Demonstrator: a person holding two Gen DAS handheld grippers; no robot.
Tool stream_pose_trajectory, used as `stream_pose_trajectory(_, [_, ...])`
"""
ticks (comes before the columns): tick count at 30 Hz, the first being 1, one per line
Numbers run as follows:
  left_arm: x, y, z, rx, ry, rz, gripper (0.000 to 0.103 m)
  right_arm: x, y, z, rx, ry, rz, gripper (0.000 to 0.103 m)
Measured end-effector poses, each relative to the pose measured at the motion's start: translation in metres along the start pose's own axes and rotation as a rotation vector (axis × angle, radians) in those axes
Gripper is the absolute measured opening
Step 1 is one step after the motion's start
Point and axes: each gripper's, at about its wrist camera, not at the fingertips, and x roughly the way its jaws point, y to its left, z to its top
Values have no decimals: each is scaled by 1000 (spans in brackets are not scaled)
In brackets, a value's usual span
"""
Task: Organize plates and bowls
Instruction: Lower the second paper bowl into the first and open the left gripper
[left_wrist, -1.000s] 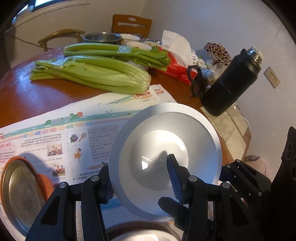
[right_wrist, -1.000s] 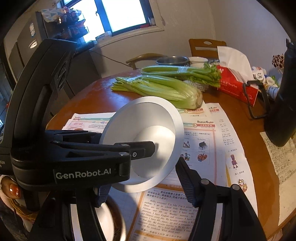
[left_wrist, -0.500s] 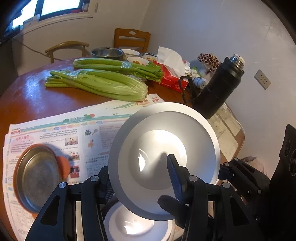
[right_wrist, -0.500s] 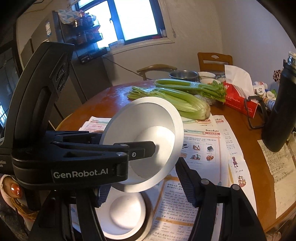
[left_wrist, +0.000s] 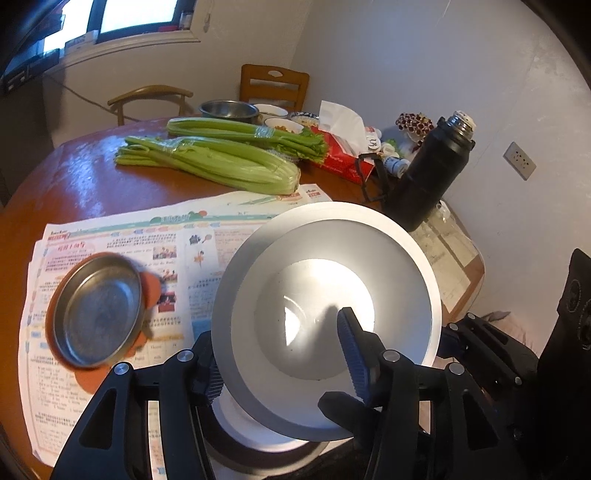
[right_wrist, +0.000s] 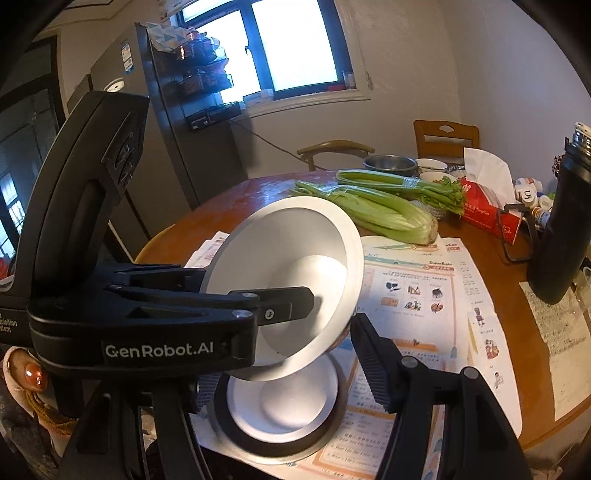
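Observation:
My left gripper is shut on the rim of a white bowl, tilted and held above the table; one blue pad lies inside it. The same bowl and the left gripper's body show in the right wrist view. Below it a second white bowl sits in a dark-rimmed plate on the newspaper; it also shows in the left wrist view. A steel plate rests on an orange plate at the left. My right gripper is open and empty beside the held bowl.
Two bundles of celery lie across the round wooden table. A black thermos, a red tissue box, a steel bowl and small dishes stand at the back. Newspaper covers the near side. Chairs stand behind.
Both grippers rose and pulled back with the white bowl, so the lower bowl in its dark plate and the whole steel plate came into view.

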Motion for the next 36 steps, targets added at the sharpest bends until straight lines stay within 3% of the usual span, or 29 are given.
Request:
stream_pose_trajectory(22, [-4,6,-36,-46,6,-5,56,-3,19,-37,-17,53,22,66])
stream_pose_trajectory(36, [11,9,-52,-44,31,36,56,1,20,-48,-16,70,28,66])
